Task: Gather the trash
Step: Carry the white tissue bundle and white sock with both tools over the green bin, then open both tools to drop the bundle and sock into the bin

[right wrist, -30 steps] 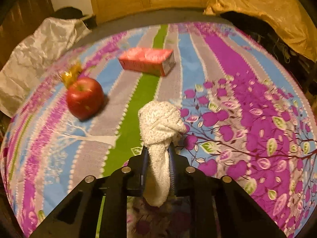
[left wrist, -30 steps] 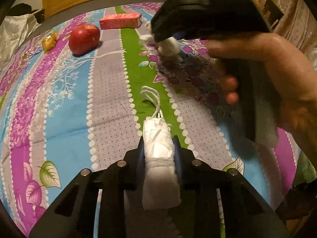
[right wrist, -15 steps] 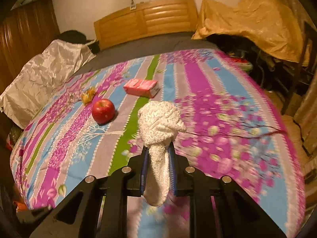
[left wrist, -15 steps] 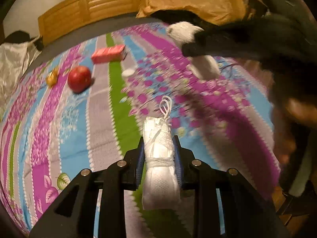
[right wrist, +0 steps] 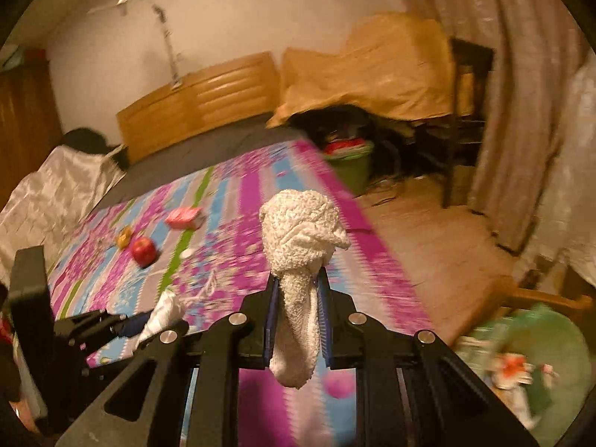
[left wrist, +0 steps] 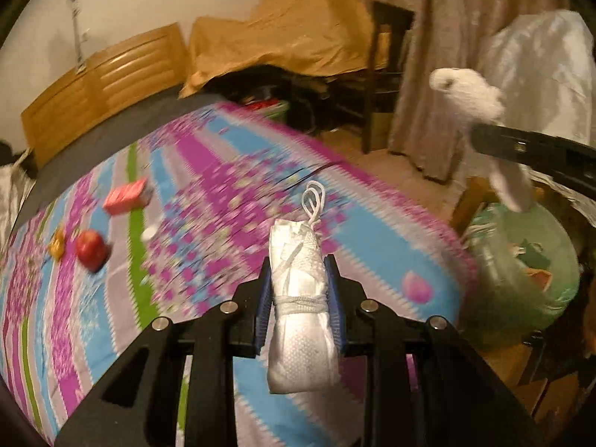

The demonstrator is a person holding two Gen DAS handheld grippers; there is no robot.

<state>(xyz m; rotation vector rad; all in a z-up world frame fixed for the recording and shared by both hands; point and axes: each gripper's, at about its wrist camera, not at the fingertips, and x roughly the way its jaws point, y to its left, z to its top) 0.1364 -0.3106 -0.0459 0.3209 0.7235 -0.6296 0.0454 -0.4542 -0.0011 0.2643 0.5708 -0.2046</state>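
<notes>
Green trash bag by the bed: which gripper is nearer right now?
Right. The right gripper, shut on a crumpled tissue, hangs almost over the green trash bag. The left gripper, clamping a rolled face mask, sits back over the bedspread.

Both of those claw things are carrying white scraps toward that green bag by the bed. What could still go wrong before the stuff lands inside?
1. The crumpled tissue bulges well above the right gripper, pinched only at its narrow tail, so it might slip out early.
2. The rolled mask in the left gripper trails a loose loop that may snag.
3. The green trash bag already looks full; drops could bounce onto the floor.
</notes>
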